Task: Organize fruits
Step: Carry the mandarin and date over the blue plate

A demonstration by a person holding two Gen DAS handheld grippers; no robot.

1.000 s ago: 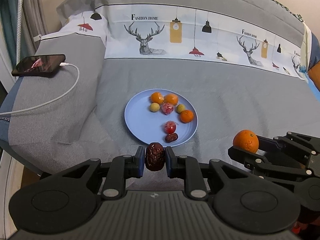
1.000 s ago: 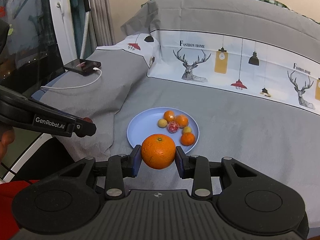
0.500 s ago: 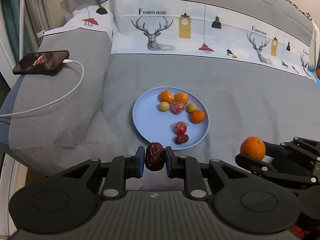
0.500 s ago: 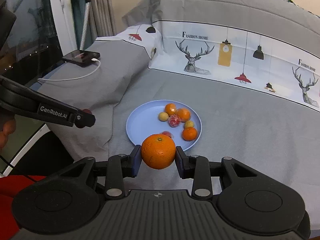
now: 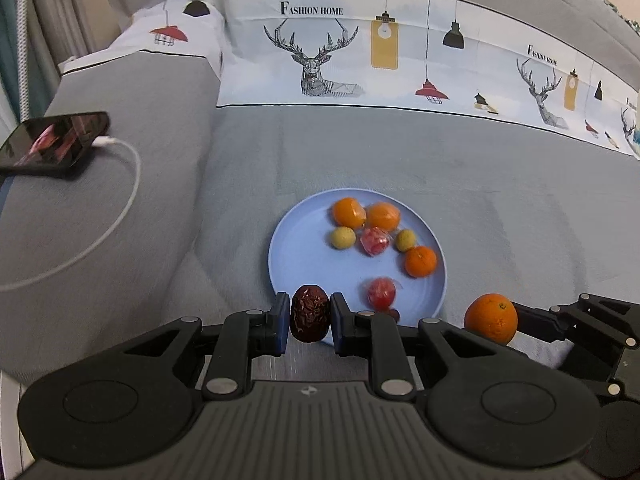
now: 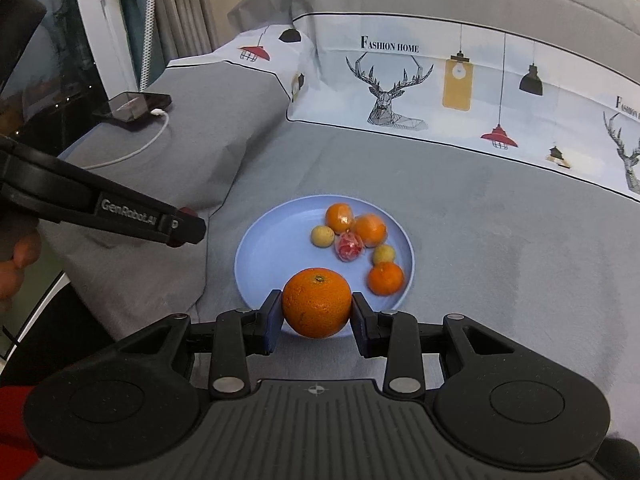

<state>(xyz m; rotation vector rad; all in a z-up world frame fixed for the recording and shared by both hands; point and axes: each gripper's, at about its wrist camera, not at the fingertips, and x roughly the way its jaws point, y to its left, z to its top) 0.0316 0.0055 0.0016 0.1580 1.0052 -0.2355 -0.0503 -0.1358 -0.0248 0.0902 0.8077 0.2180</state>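
Left tool [image 5: 310, 316] around date [image 5: 310, 314], right tool [image 6: 316, 312] around orange [image 6: 317, 302]

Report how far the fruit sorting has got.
Mostly done: the blue plate already holds small oranges, two yellow fruits and wrapped red ones. In hand: the left gripper grips a red date, the right gripper an orange, both near the plate's front rim. Left: setting both down.

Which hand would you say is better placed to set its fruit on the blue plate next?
Probably left: its gripper holds the red date right at the plate's near rim, beside open space. The right gripper, holding the orange, hangs further right of the plate.
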